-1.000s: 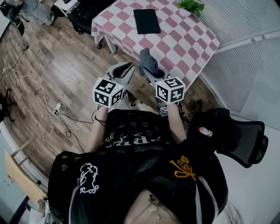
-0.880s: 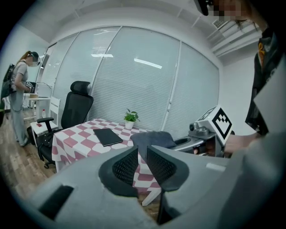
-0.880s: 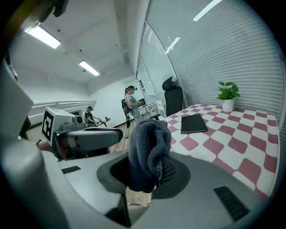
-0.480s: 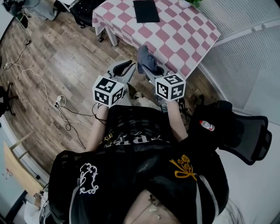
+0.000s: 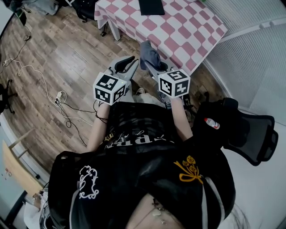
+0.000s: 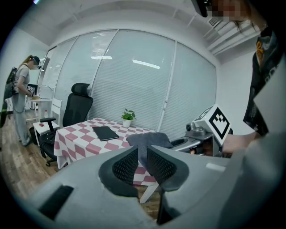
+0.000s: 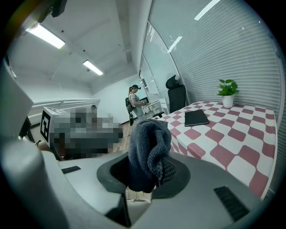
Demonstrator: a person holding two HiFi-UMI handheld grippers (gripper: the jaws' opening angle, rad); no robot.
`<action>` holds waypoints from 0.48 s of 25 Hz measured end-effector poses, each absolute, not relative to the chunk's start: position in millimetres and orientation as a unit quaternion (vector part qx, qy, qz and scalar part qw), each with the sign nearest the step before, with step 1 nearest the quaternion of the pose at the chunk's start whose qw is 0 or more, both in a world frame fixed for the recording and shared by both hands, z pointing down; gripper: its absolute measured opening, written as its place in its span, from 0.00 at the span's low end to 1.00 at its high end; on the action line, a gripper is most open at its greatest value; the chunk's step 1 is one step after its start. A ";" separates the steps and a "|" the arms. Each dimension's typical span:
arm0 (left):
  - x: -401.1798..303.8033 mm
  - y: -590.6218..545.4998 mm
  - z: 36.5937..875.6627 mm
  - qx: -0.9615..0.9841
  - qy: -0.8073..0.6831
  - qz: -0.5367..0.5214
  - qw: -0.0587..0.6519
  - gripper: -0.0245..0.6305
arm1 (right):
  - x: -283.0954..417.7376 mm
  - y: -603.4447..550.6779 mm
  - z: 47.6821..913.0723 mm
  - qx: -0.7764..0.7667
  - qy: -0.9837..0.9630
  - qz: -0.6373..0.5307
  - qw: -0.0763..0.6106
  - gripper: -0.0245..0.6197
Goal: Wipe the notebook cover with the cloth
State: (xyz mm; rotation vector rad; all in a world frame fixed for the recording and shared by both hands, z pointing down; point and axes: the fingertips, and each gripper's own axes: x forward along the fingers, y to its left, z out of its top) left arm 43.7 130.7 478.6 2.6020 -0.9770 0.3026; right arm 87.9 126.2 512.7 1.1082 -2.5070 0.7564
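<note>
Head view: left hand-held gripper (image 5: 126, 65) and right hand-held gripper (image 5: 152, 67) are side by side off the counter's (image 5: 192, 33) near edge, over the wood floor (image 5: 58, 49), neither over the checked top yet. The right one is clenched on the cloth (image 5: 150, 54), which is bunched and sticks up past the jaw tips. The left one is released and carries nothing. The notebook (image 5: 152, 6) lies flat on the counter toward its far side, well apart from both grippers. Versus 0.5 s ago the counter has slid up the frame: the notebook is now cut by the top edge, where it was fully visible before. The grippers sit almost where they were and the cloth is clamped the same way. The black office chair (image 5: 248, 134) at lower right has barely moved. Left gripper view: jaws a narrow gap apart with nothing between the pads. Beyond the gap is the cloth held by the other gripper, and behind it the counter with the notebook lying flat near the middle of the top. A small potted plant (image 6: 128, 117) stands by the far edge at the blinds, and a person (image 6: 20, 105) stands at far left. Right gripper view: the jaws pinch the lower part of the cloth and the rest rises in a wad above the pads. The notebook lies closed on the counter beyond, untouched.
</note>
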 end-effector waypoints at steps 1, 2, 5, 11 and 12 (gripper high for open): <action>43.7 130.8 478.6 0.917 -0.344 0.107 0.172 0.13 | 87.0 126.0 513.1 0.385 -0.872 0.262 0.150 0.17; 43.5 130.6 478.5 0.917 -0.344 0.106 0.171 0.13 | 85.7 125.7 513.3 0.383 -0.873 0.260 0.153 0.17; 41.5 130.2 478.0 0.917 -0.345 0.105 0.171 0.13 | 80.9 126.9 514.5 0.378 -0.875 0.257 0.159 0.17; 39.6 124.6 476.2 0.914 -0.354 0.102 0.168 0.13 | 75.2 125.1 516.1 0.368 -0.879 0.248 0.173 0.17; 39.3 123.6 475.8 0.914 -0.356 0.100 0.167 0.13 | 74.7 124.6 515.9 0.366 -0.880 0.246 0.176 0.17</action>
